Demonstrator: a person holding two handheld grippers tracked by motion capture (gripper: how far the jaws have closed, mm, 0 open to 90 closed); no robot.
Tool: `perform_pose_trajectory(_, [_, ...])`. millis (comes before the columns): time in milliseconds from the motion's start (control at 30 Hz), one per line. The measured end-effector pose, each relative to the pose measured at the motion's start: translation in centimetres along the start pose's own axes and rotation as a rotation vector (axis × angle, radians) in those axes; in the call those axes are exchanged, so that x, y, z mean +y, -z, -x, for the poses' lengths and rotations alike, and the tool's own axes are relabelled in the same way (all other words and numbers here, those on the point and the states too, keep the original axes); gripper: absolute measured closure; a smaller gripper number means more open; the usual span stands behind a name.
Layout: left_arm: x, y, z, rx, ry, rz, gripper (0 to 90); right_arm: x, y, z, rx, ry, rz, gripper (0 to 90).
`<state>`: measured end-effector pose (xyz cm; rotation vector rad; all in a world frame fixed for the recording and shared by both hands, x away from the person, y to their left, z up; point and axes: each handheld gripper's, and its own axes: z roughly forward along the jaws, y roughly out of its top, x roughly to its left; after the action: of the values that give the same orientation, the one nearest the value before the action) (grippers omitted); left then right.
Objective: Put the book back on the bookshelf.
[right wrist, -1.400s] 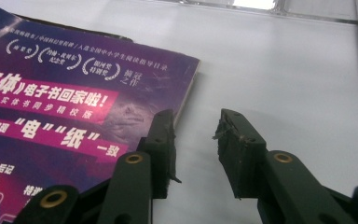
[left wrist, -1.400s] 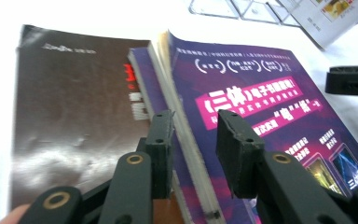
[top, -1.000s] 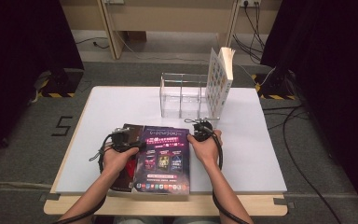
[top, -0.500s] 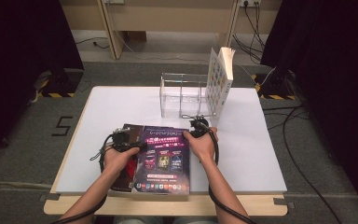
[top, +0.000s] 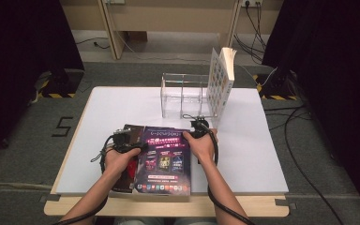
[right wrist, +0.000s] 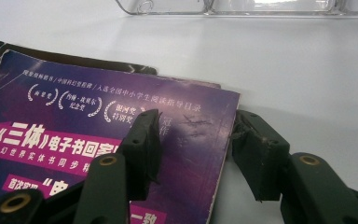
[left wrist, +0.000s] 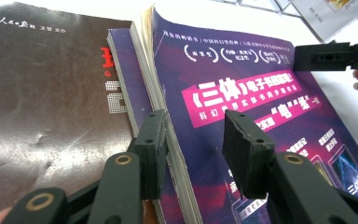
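A purple-covered book [top: 165,159] lies flat on the near part of the white desk [top: 262,154], stacked on a dark-covered book [left wrist: 46,93] that juts out at its left. The left hand-held gripper [left wrist: 193,135] straddles the purple book's spine edge, its jaws partly apart, one on the cover and one beside the page block. The right hand-held gripper [right wrist: 196,140] sits at the book's far right corner; its jaws have just been opening and stand wide, the corner between them. Behind stands a clear acrylic rack [top: 185,96] with an upright book [top: 221,79].
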<state>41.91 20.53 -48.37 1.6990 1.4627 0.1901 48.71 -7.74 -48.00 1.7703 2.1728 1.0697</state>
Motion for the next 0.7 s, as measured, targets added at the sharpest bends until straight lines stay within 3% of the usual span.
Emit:
perform_pose_trajectory(200, [0.35,0.52,0.15,-0.026,0.022,0.017,60.5,0.05,-0.05,0.07,0.005,-0.005,-0.001,51.2])
perform_pose_trajectory(700, [0.26,0.58,0.03,-0.037,0.039,-0.011,64.8,0.3,-0.21,-0.01,0.0,-0.007,-0.009,49.1])
